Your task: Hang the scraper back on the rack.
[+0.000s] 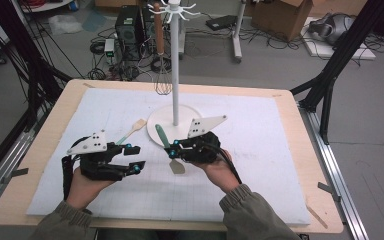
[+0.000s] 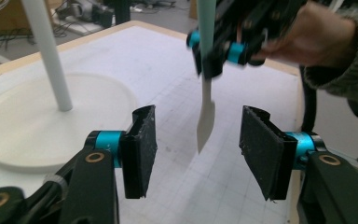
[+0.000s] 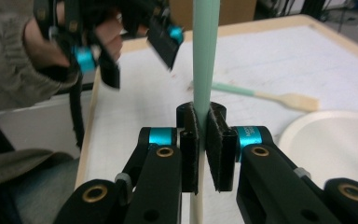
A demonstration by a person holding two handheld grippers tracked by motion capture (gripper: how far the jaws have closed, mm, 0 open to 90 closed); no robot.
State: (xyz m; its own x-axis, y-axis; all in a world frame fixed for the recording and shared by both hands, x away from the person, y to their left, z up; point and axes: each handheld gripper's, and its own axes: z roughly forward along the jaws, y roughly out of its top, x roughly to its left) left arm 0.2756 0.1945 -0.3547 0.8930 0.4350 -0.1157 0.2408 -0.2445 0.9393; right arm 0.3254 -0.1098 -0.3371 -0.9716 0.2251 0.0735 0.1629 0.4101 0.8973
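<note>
While a green-handled spatula is carried between the two hands, the scene is recorded as follows.

Table point(image 1: 300, 150): a white gridded mat is laid over the wooden top, judged to give a flat working surface for the utensils.
Hanging stand point(image 1: 175, 75): its round base is set at the middle of the mat; a whisk point(image 1: 162, 80) is hung from a hook at the top, so the stand is judged to be the destination for the utensils.
Right gripper point(image 3: 204, 140): it is clenched on the spatula point(image 2: 206, 116) at its handle, the pale blade pointing down clear of the mat.
Left gripper point(image 2: 198, 149): the jaws are parted and nothing is held; the blade is seen beyond the gap, untouched.
Second spatula point(image 1: 130, 131): it is left lying flat on the mat, just beside the base, not yet hung.
</note>
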